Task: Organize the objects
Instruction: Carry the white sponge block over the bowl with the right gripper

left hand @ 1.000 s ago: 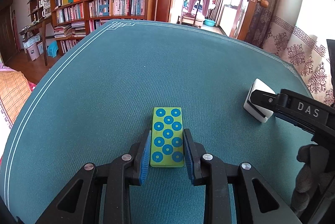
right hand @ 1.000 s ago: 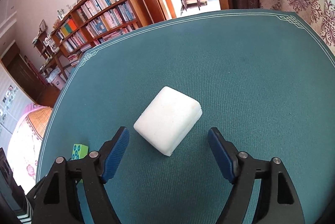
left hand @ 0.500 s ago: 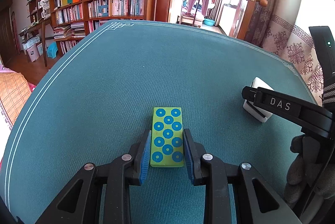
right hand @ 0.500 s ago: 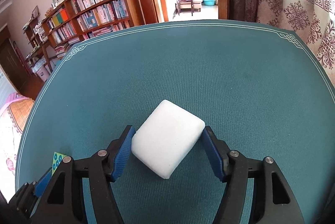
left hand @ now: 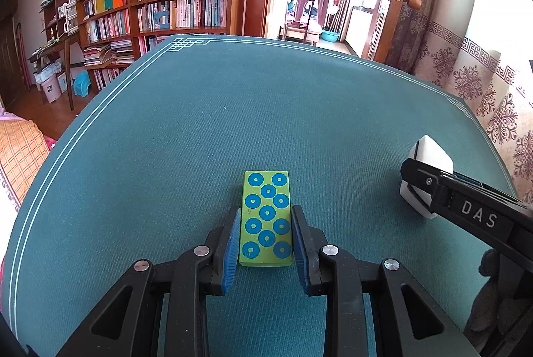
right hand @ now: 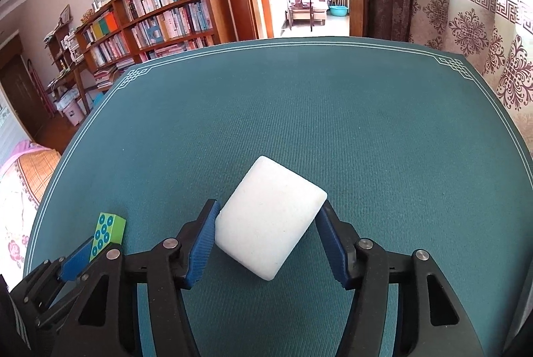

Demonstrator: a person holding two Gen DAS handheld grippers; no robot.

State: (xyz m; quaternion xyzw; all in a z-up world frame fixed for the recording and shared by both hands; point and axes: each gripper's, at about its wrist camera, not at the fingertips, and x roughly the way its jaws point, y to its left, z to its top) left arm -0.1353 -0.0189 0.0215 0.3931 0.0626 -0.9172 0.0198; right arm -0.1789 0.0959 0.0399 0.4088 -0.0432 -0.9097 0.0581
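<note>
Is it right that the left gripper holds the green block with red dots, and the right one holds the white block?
Not quite: the dots are blue, not red. The left wrist view shows the left gripper shut on the green block with blue dots. The right gripper does hold the white block.

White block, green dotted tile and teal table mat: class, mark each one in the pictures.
white block [right hand: 269, 217], right wrist view, middle of its top face
green dotted tile [left hand: 266, 218], left wrist view, centre of its dotted face
teal table mat [left hand: 233, 110], left wrist view, bare cloth
</note>
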